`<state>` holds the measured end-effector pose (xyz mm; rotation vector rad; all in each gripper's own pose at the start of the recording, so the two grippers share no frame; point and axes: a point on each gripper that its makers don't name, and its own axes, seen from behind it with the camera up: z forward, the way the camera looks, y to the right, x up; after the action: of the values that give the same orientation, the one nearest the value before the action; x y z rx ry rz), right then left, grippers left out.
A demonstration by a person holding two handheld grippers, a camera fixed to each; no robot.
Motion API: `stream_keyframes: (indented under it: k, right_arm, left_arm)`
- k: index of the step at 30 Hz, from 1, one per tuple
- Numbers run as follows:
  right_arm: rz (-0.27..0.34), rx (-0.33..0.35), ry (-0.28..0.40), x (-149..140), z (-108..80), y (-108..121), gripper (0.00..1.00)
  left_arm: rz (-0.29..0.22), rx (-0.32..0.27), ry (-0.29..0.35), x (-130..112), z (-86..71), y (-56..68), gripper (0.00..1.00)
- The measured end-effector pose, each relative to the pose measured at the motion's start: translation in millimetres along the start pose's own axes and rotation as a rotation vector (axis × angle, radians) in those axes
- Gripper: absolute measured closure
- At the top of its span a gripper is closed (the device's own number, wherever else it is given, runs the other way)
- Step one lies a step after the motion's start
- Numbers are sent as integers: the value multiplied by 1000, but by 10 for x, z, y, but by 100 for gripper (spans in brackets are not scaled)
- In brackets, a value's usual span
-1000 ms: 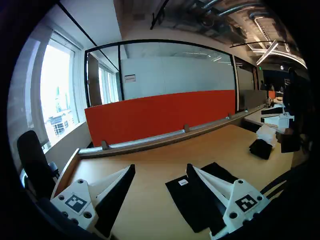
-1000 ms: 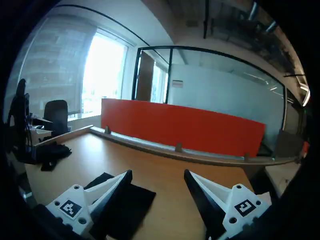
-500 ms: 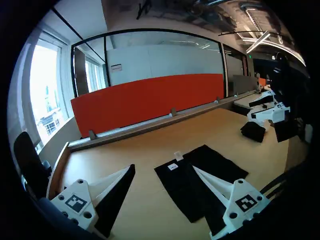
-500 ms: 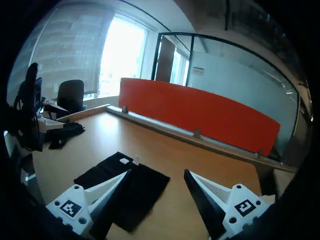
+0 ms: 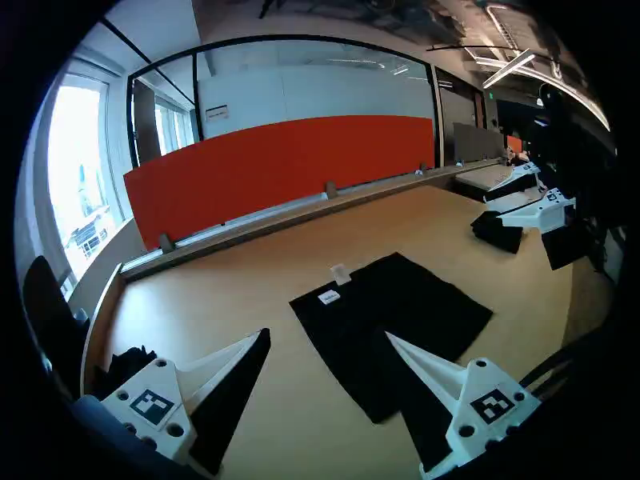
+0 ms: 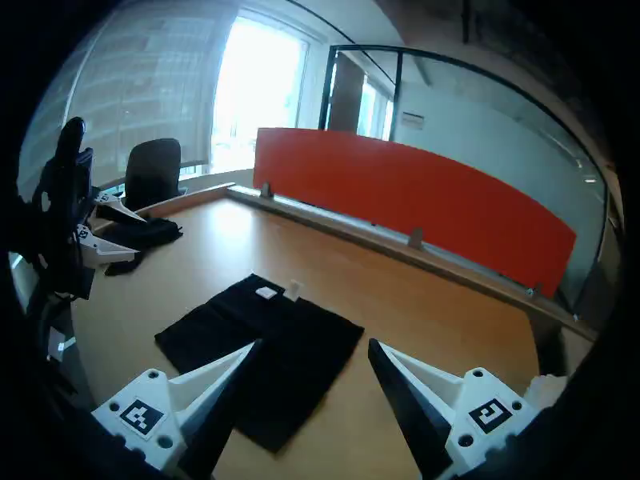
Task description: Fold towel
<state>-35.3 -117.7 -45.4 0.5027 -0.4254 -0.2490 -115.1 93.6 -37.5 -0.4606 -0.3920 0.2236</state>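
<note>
Tipped further down than a second ago in the left gripper view, with the whole black towel (image 5: 392,316) now laid flat on the wooden bench (image 5: 240,272) just ahead of the left claw (image 5: 326,334), spread wide and gripping nothing; white tag (image 5: 328,297) on the cloth near its far corner, orange divider (image 5: 280,168) behind. Likewise lowered in the right gripper view, with the towel (image 6: 276,332) lying on the bench (image 6: 448,320) just ahead of the right claw (image 6: 314,344), equally wide apart and empty.

The black towel (image 5: 392,308) is looking like matt cloth, the desk (image 5: 240,264) is showing smooth wood-grain with a slight sheen, and the orange divider (image 5: 272,172) at 12 o'clock is reading matt.
</note>
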Motion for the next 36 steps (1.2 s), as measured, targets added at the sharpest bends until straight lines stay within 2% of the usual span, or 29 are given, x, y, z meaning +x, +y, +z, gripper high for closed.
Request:
stream_keyframes:
  k: [20, 26, 36]
  right_arm:
    - [-16, 75, -144, -780, 286, -344, 0]
    - [-12, 94, -180, -959, 356, -443, 0]
    - [-13, 113, -257, -1326, 427, -542, 0]
  left_arm:
    - [14, -87, -149, -777, 276, 311, 5]
    - [37, -113, -185, -936, 361, 374, 5]
    - [48, -158, -246, -1186, 459, 493, 5]
